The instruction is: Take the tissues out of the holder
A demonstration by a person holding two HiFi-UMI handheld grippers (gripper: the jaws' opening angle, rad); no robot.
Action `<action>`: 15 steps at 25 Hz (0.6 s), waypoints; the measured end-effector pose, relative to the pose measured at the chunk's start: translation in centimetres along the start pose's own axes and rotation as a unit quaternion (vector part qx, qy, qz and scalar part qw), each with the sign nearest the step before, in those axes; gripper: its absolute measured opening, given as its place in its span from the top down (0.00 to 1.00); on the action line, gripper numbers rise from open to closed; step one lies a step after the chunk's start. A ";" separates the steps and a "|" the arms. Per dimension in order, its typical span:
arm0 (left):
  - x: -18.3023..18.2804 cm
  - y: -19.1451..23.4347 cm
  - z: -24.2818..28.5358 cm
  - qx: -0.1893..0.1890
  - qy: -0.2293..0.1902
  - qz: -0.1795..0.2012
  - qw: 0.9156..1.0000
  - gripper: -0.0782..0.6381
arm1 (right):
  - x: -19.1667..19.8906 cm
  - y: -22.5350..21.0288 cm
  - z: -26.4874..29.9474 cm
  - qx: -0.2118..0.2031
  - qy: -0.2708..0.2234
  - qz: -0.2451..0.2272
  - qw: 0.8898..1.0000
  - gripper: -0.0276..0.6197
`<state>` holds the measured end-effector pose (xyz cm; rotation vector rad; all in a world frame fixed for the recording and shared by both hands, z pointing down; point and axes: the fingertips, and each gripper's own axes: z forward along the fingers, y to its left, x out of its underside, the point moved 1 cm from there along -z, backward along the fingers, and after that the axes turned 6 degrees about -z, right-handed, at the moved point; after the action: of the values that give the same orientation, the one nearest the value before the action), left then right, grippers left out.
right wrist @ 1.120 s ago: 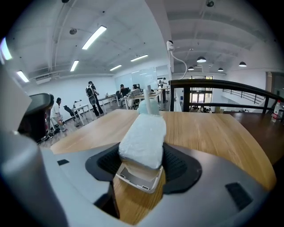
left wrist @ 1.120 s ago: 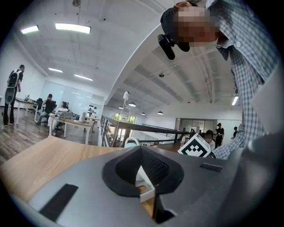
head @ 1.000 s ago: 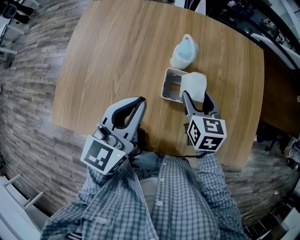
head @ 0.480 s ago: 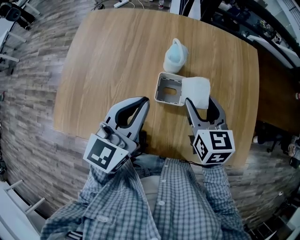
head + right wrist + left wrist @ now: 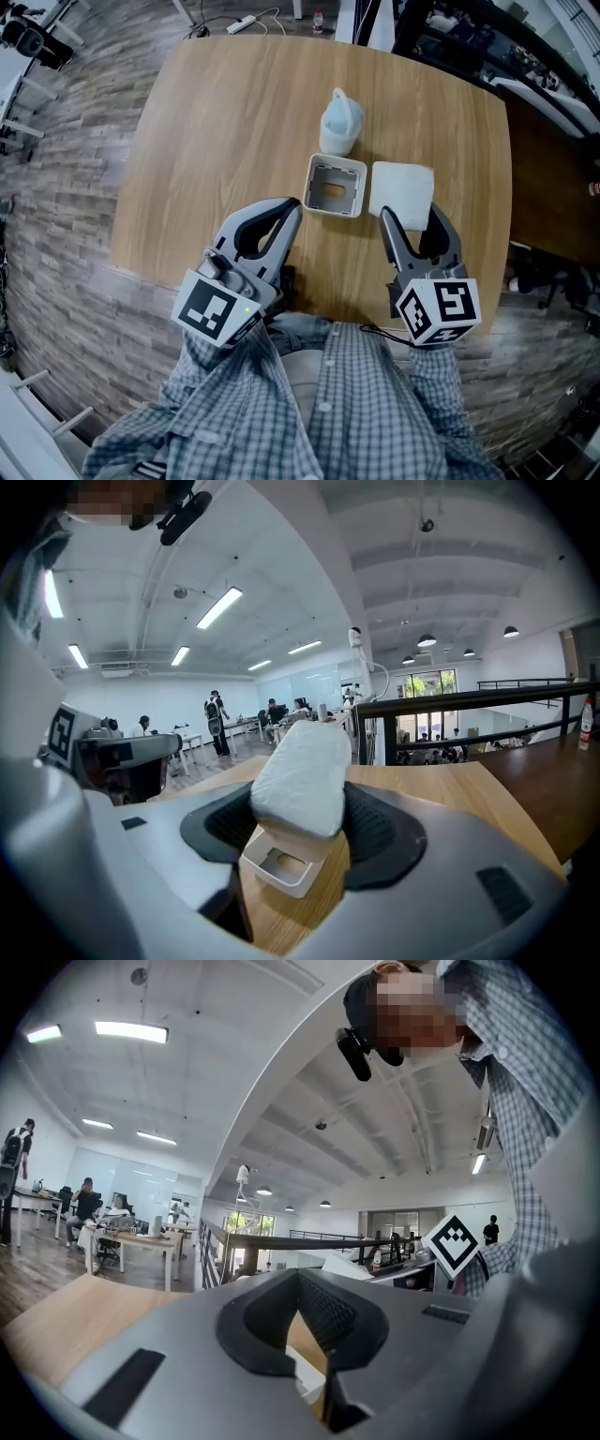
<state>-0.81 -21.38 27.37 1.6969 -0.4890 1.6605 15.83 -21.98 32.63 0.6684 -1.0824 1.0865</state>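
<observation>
The grey square tissue holder (image 5: 335, 186) sits on the wooden table (image 5: 216, 112) with its inside bare; it also shows low in the right gripper view, as the holder (image 5: 279, 866). A white tissue pack (image 5: 401, 186) is just right of the holder, apart from it. My right gripper (image 5: 411, 212) is shut on the pack's near end, and the tissue pack (image 5: 298, 766) fills the space between the jaws of that gripper (image 5: 298, 803). My left gripper (image 5: 292, 202) hovers at the holder's near left corner, shut and holding nothing; the left gripper (image 5: 300, 1283) shows its tips together.
A pale blue and white rounded object (image 5: 340, 122) stands just beyond the holder. The table's right edge is close to the tissue pack, with a dark table (image 5: 553, 187) beyond it. Wood-pattern floor surrounds the table on the left.
My right gripper has drawn the tissue pack to the right, away from the holder, which now sits flat and apart from it. The left gripper has kept its place.
</observation>
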 end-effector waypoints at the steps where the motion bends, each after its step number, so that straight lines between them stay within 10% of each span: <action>1: -0.1 -0.1 0.0 0.000 -0.001 0.002 1.000 0.88 | -0.1 -0.1 -0.4 0.000 -0.004 0.000 1.000 0.53; 15: -0.7 -0.1 -0.2 -0.009 -0.005 0.012 1.000 0.88 | -1.8 0.4 -3.1 -0.020 -0.049 -0.003 0.999 0.53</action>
<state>-0.96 -21.25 26.66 1.6932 -0.5296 1.6614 16.45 -19.78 29.82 0.6988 -1.1834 1.0329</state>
